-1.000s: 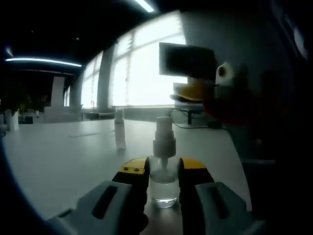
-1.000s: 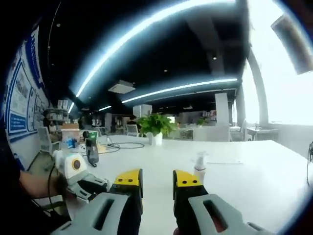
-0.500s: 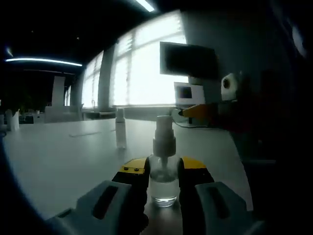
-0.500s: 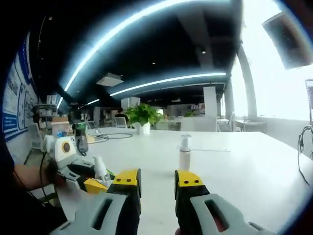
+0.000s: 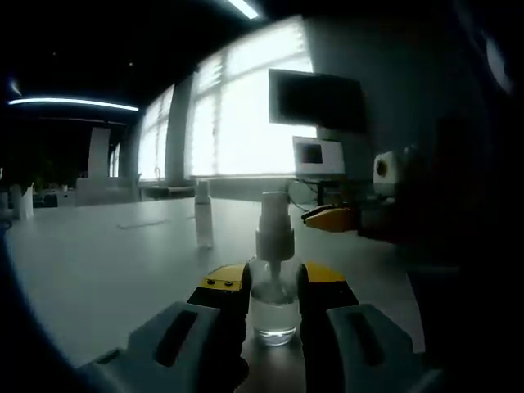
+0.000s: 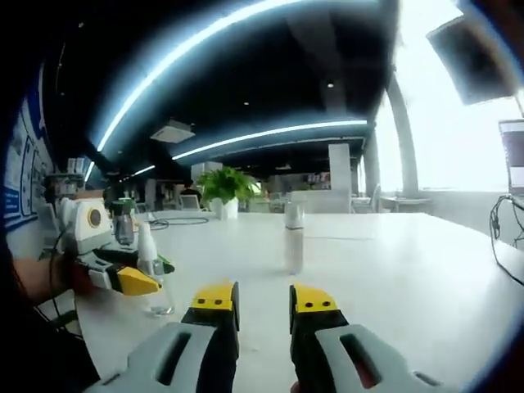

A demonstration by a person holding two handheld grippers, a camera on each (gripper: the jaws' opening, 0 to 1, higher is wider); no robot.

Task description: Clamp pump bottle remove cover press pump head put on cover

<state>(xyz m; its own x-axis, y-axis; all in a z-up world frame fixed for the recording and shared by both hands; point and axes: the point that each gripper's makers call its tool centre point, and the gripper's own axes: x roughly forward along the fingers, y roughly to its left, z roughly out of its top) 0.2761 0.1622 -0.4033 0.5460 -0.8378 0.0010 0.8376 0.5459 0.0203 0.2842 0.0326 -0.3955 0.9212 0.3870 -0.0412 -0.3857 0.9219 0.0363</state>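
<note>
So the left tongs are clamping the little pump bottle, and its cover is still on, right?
Not quite. The left tongs do clamp the pump bottle, but its cover is off: the left gripper view shows the bare pump head.

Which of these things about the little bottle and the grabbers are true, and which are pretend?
1. The left gripper squeezes the clear pump bottle. True.
2. The pump bottle lies on its side. False: it stands upright on the table.
3. The right gripper holds the cover. False: nothing sits between its open jaws.
4. The cover stands on the table, apart from the bottle. True.
5. A green plant sits far behind. True.
</note>
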